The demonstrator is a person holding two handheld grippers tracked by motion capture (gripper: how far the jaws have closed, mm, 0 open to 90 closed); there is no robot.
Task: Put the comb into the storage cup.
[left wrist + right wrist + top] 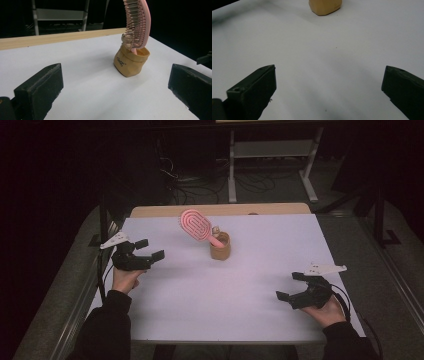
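- High view: pink hairbrush (196, 225) stands handle-down in a small tan pouch (220, 248), head tilted up and to the left. Pouch sits on the white table (240, 285), around mid-width, toward the far half.
- High view: left gripper (145, 250) is at the table's left edge, jaws apart, nothing between them. Pouch and brush are off to its right, well apart from it.
- High view: right gripper (290, 286) is near the right front corner, jaws apart, empty. Pouch lies up and left of it, well apart.
- Left gripper view: both black jaws spread wide at the bottom corners, bare table between them. Pouch (131, 62) is ahead, slightly right of centre, no contact. Brush (138, 23) rises out of it, bristles facing left; printed mark on the pouch side, too small to read.
- Right gripper view: jaws wide apart, only table surface between. Bottom of the pouch (325, 6) is at the top edge, ahead of the jaws and well clear of them.
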